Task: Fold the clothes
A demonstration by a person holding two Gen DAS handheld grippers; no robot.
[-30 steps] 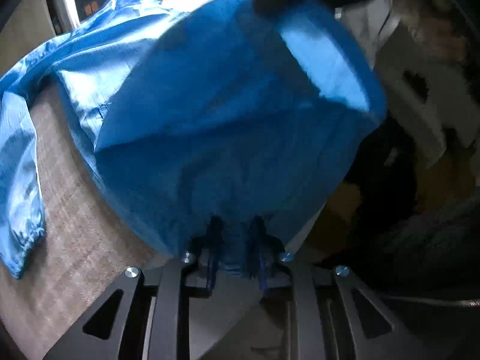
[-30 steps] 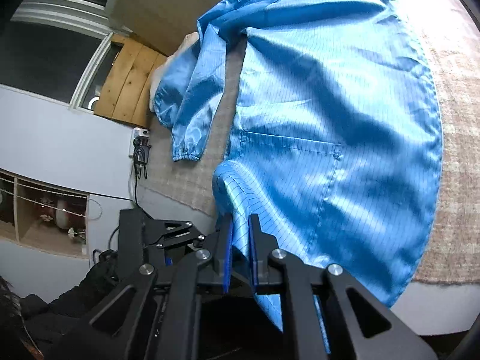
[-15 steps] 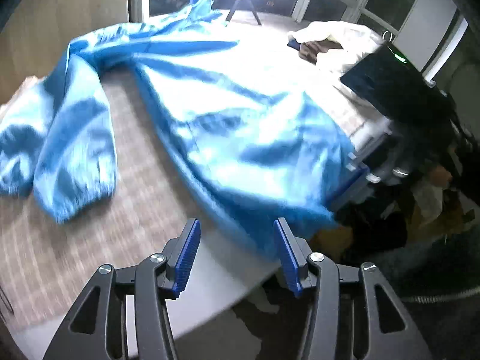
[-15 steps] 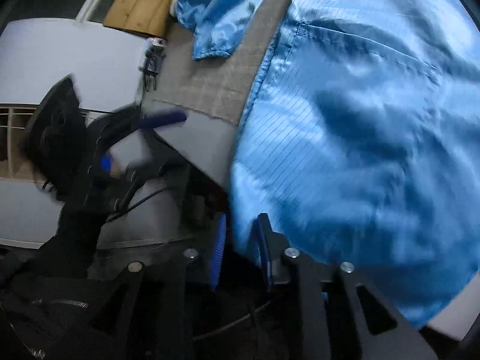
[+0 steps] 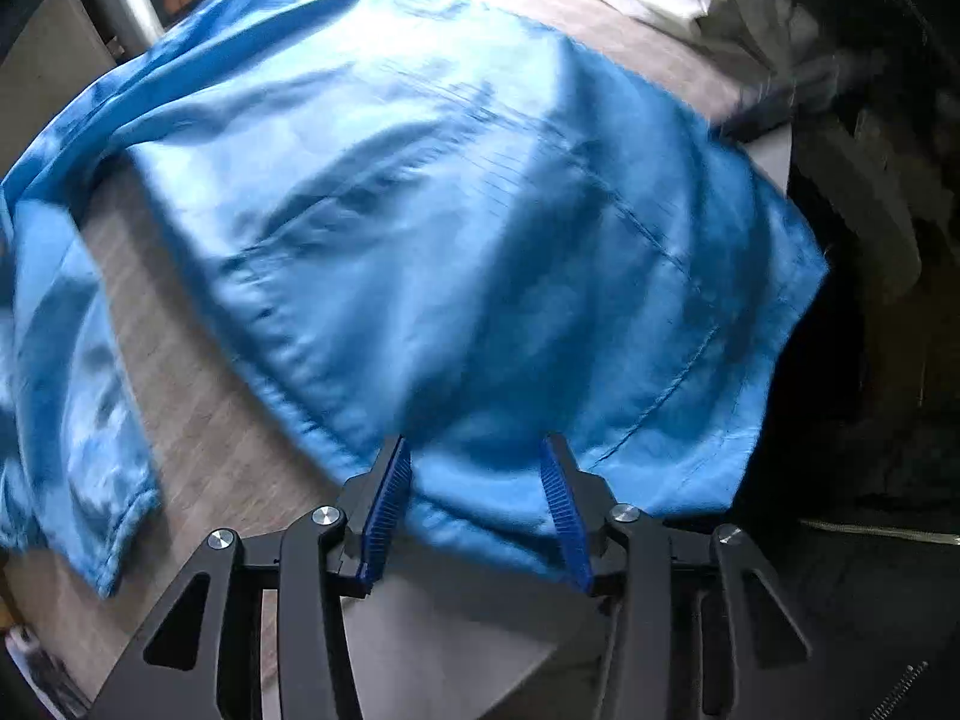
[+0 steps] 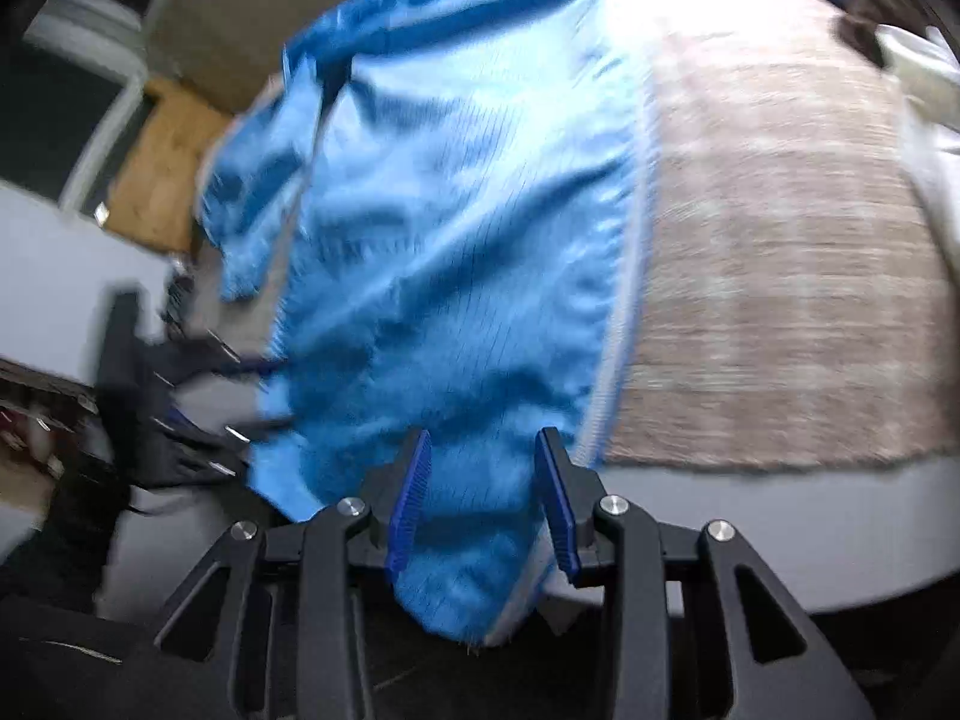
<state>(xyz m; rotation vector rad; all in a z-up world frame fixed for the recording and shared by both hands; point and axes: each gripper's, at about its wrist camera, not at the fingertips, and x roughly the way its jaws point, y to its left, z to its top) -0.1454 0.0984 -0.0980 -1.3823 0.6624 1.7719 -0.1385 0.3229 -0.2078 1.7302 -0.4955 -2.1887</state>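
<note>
While the blue jacket [image 5: 456, 228] lies spread, seemingly unfolded, over the table's near edge [image 6: 780, 516], the closing left gripper [image 5: 477, 504] and opening right gripper [image 6: 483, 498] straddle its hem ungripped.

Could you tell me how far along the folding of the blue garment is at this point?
Early. Done: the blue garment lies spread on the beige cloth, hem overhanging the table edge. In hand: the left gripper is closing and the right gripper opening, each with hem between unpressed pads. Left: no fold shows; the sleeve lies out sideways.
</note>
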